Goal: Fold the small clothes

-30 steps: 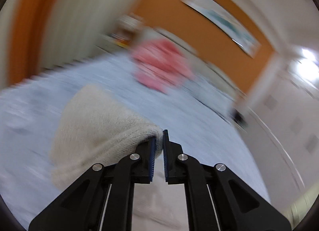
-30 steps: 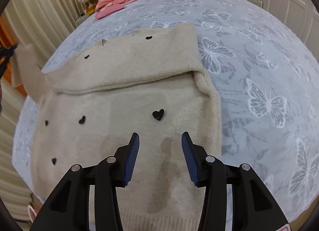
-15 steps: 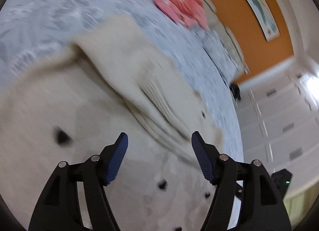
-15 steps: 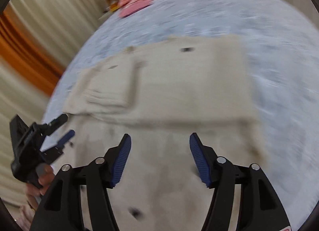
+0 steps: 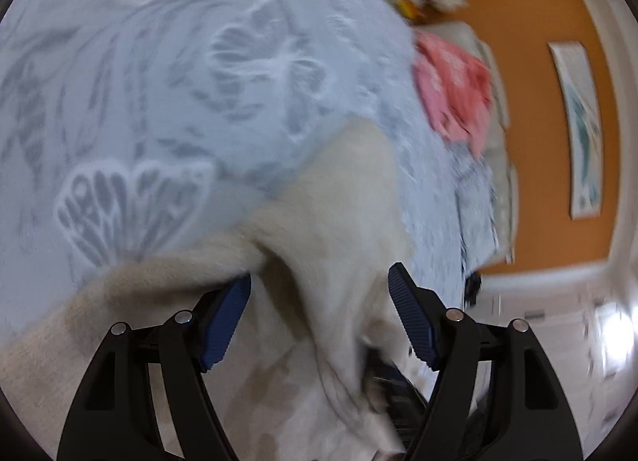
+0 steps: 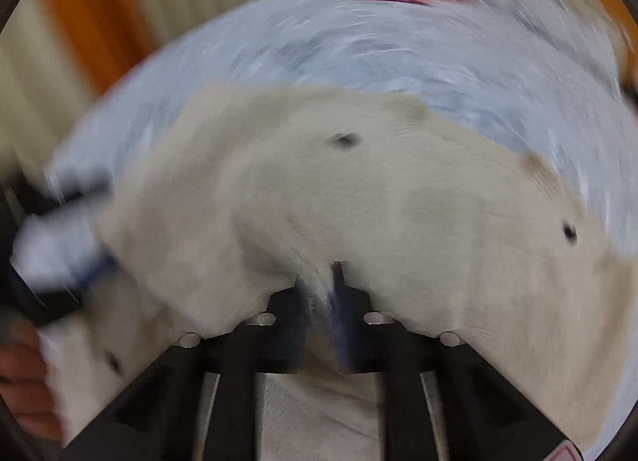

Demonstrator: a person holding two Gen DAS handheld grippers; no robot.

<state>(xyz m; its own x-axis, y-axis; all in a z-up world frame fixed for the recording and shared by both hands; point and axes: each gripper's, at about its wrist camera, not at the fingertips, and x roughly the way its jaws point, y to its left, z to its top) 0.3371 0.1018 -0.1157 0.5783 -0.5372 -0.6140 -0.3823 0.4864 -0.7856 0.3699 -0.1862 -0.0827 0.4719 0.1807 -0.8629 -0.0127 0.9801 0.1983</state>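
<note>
step: mid-fold | right gripper [image 6: 333,281] just clamped onto cream sweater [image 6: 359,190] lying on butterfly bedspread [image 5: 199,62] | left gripper [image 5: 319,313] spread, grabbing nothing | next: probably pinch the sleeve

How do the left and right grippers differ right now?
The left gripper stands open with cream sweater cloth loose between its pads; the right gripper, having just been closing, is shut on a sweater fold. Left view is fairly clear; right is blurred. Both point down at the bed.
</note>
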